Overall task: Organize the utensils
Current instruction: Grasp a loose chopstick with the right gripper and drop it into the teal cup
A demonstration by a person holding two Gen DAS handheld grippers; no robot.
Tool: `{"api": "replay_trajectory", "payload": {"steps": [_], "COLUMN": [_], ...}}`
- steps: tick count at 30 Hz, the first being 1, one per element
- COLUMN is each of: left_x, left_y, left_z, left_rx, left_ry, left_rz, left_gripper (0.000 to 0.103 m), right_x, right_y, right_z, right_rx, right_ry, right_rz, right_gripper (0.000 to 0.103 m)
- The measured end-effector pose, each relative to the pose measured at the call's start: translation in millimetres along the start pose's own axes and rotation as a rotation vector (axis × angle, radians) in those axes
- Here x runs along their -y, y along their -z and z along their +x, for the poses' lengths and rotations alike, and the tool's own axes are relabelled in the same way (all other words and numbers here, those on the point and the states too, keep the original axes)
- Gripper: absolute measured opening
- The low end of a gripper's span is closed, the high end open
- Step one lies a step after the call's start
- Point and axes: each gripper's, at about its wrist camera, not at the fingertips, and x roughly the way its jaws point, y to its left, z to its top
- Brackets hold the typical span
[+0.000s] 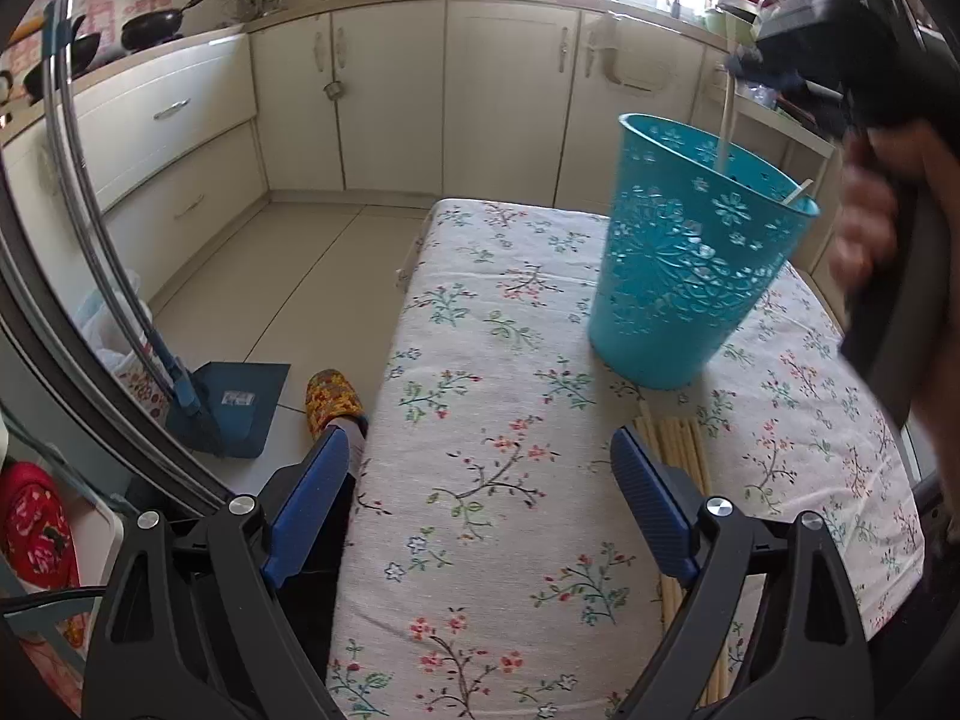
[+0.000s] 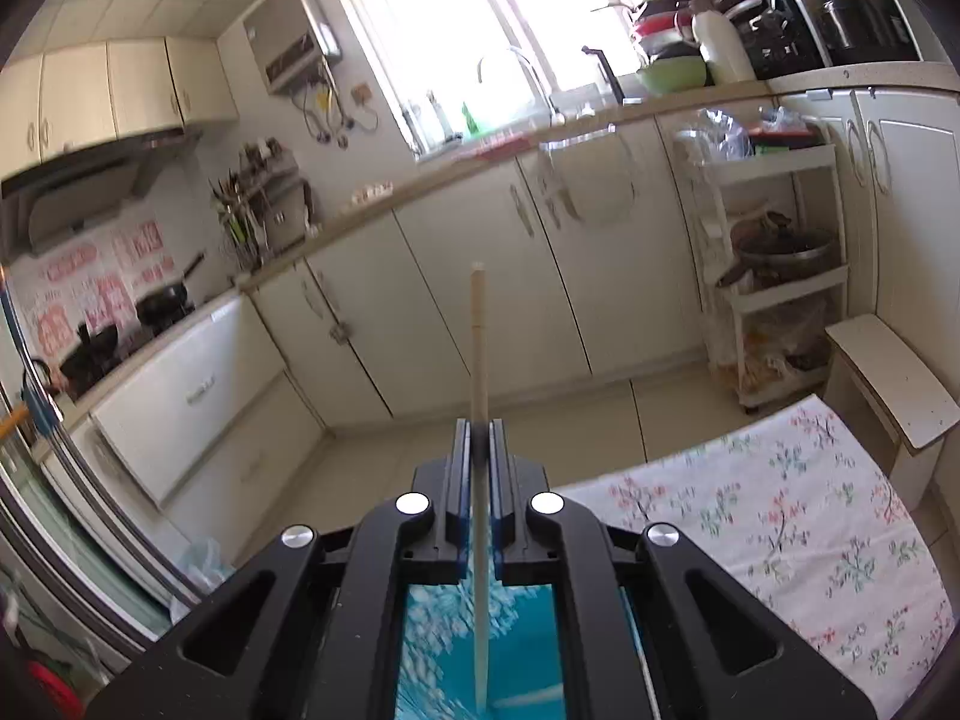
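Teal plastic bin [image 1: 690, 252], perforated flower pattern, tapered, upright near the tabletop's [image 1: 480, 420] far right corner. Right gripper [image 2: 480, 438] pinches one pale wooden chopstick [image 2: 478, 348] vertically over its mouth; lower straight, release once the tip is well inside. Left gripper [image 1: 480, 480] open, empty, beside remaining chopsticks [image 1: 678, 450] on the floral cloth.
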Motion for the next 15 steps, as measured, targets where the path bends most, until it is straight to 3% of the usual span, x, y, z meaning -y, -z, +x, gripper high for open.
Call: {"api": "replay_trajectory", "payload": {"steps": [7,15], "left_x": [-9.0,-6.8], "left_y": [1.6,5.7], "left_z": [1.2,-2.6], "left_rx": [-0.012,-0.028], "left_ry": [-0.003,0.005], "left_rz": [-0.034,-0.042], "left_gripper": [0.085,0.086], "right_x": [0.6,-19.8], "right_y": [26.0,61.7], "right_z": [-27.8,-72.4], "right_rx": [-0.044,-0.094], "right_ry": [-0.023,-0.013], "right_rz": [-0.077,-0.237], "right_gripper": [0.008,0.022]}}
